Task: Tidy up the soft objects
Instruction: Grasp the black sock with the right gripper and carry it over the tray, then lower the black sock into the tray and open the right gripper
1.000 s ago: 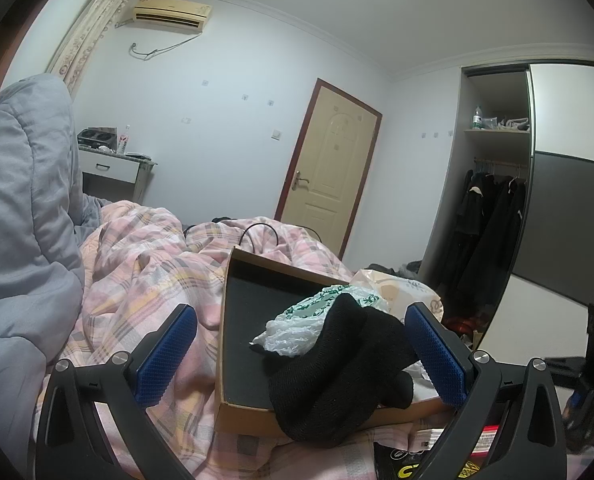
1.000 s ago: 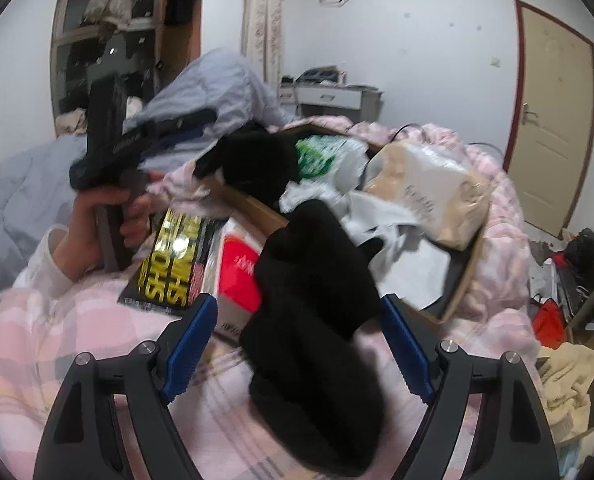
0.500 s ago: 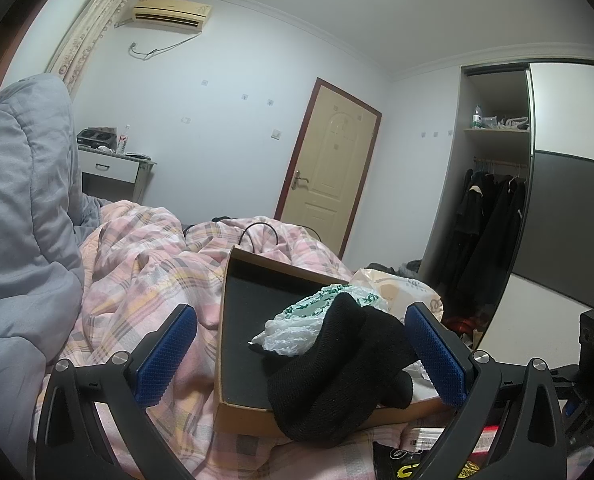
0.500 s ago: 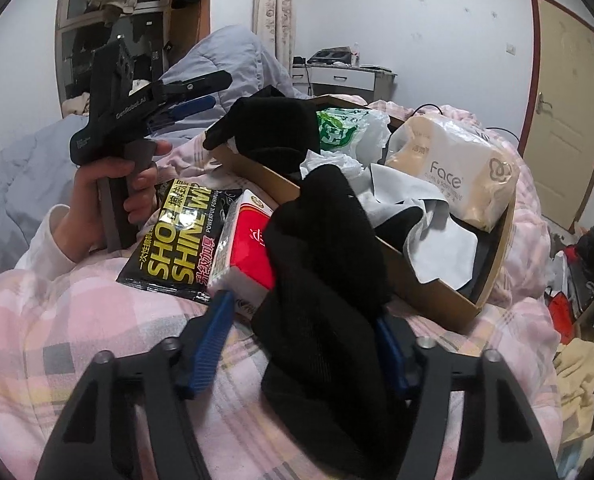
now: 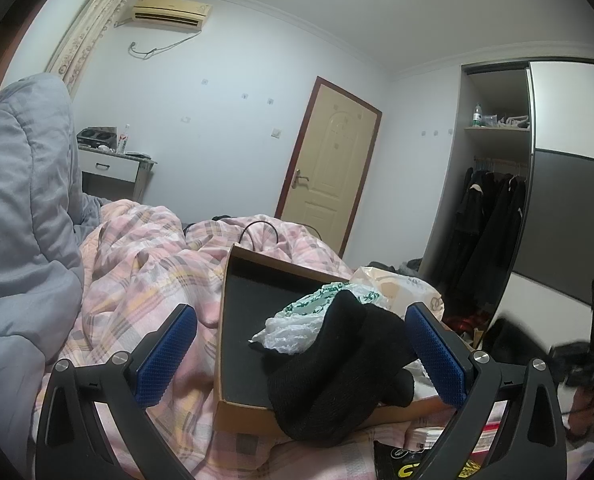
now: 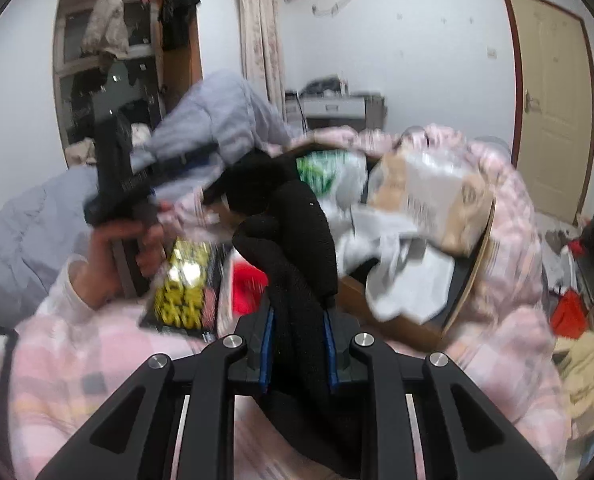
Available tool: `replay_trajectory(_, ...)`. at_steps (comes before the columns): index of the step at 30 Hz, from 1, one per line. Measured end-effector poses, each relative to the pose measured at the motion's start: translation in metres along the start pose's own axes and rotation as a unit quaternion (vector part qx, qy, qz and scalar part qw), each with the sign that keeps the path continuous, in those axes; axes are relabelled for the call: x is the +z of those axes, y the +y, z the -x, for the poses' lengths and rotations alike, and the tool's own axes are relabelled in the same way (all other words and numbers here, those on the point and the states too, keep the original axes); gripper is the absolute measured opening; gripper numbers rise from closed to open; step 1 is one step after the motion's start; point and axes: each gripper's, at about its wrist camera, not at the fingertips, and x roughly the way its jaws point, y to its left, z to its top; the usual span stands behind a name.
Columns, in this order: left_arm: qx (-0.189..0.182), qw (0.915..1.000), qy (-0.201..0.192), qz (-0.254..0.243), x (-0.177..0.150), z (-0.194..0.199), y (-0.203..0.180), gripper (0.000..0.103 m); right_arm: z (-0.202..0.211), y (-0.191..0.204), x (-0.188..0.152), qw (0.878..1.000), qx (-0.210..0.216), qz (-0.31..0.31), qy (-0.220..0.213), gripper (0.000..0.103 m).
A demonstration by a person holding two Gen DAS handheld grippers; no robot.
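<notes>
pink plaid bed [image 5: 145, 280] carries cardboard box [image 5: 233, 412].

A home bedroom: a bed with a pink quilt [image 5: 137, 272], an open wardrobe [image 5: 493, 216] of hung clothes, a door [image 5: 329, 164]

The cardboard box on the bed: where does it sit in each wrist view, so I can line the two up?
Left wrist: cardboard box sits centre-low, between the open left gripper fingers.
Right wrist: cardboard box lies right of centre, beyond the right gripper shut on a black sock.
Shared landmark: the cream door.
</notes>
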Motion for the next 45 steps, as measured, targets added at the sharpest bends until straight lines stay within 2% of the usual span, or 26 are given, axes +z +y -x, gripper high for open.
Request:
replay_trajectory(6,0.0,1.0,0.001,-0.001,-0.001,-0.001,-0.001,0.103,0.002,-0.01,0.021,0.998,-0.029,-0.018,-0.06,0.017)
replay_trajectory(9,0.0,1.0,0.001,-0.001,0.0,-0.001,-0.001,0.103,-0.009,-0.022,0.026,0.995,-0.054,-0.041,-0.068,0.017)
replay_trajectory(14,-0.001,1.0,0.002,-0.001,-0.001,-0.001,-0.001,0.103,-0.024,-0.04,0.027,0.992,-0.071,-0.067,-0.077,0.017)
replay_trajectory(16,-0.002,1.0,0.002,-0.002,-0.001,-0.001,-0.001,0.103,-0.03,-0.042,0.025,0.991,-0.072,-0.072,-0.084,0.017)
replay_trajectory(18,-0.002,1.0,0.002,-0.003,-0.001,-0.001,-0.001,0.103,-0.04,-0.045,0.016,0.99,-0.053,-0.098,-0.091,0.017)
replay_trajectory(21,-0.003,1.0,0.002,-0.004,-0.001,-0.001,-0.001,0.103,-0.051,-0.046,0.012,0.99,-0.073,-0.103,-0.058,0.017)
replay_trajectory(27,-0.003,1.0,0.002,-0.006,-0.001,-0.001,-0.001,0.103,-0.04,-0.049,0.008,0.988,-0.079,-0.117,-0.068,0.017)
replay_trajectory(37,-0.004,1.0,0.002,-0.007,0.0,-0.002,-0.001,0.103,-0.054,-0.023,0.013,0.989,-0.14,-0.029,-0.027,0.018)
replay_trajectory(41,-0.004,1.0,0.003,-0.007,0.0,-0.002,-0.001,0.103,-0.056,-0.026,0.012,0.989,-0.146,-0.02,-0.017,0.019)
replay_trajectory(44,-0.004,1.0,0.002,-0.008,0.0,-0.002,-0.001,0.103,-0.055,-0.028,0.011,0.988,-0.149,-0.024,-0.014,0.03)
replay_trajectory(45,-0.004,1.0,0.002,-0.008,0.0,-0.002,-0.001,0.103,-0.055,-0.028,0.011,0.988,-0.15,-0.024,-0.013,0.038)
